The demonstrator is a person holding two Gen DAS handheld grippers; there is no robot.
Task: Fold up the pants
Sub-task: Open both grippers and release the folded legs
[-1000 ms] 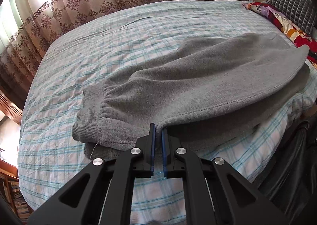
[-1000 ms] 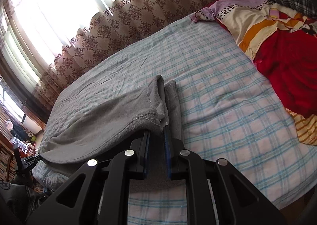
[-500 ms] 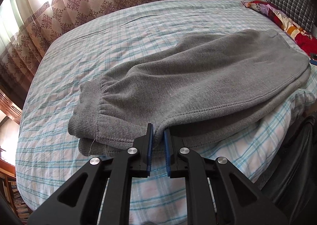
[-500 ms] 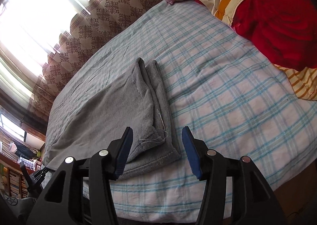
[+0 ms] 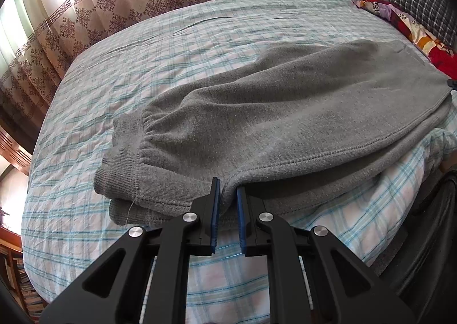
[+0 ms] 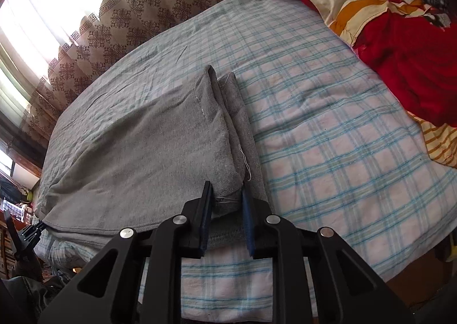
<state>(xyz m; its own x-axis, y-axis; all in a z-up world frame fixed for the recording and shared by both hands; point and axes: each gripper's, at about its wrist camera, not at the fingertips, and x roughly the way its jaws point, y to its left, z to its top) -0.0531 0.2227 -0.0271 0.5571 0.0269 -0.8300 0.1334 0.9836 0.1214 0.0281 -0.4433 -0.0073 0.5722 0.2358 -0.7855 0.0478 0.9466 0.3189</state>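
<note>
My left gripper point(image 5: 227, 189) is pinched on the near seam edge of the grey sweatpants point(image 5: 285, 112), just right of the ribbed cuffs point(image 5: 122, 178); cloth fills the narrow gap between the blue pads. My right gripper point(image 6: 227, 195) is closing on the near corner at the waist end point(image 6: 225, 181), with cloth between the jaws and loose threads point(image 6: 245, 158) trailing beside them. The pants lie lengthwise along the near edge of the bed, on the checked sheet point(image 6: 328, 152), one leg stacked on the other. A red and patterned quilt point(image 6: 400, 47) lies bunched at the far right.

Risks, in my judgement: the right jaws may catch only the upper layer, so the stack would split when lifted. The left bite is shallow and the fleece could slip out. Uneven lifting would skew the fold, and the overhanging edge could slide off the bed.
</note>
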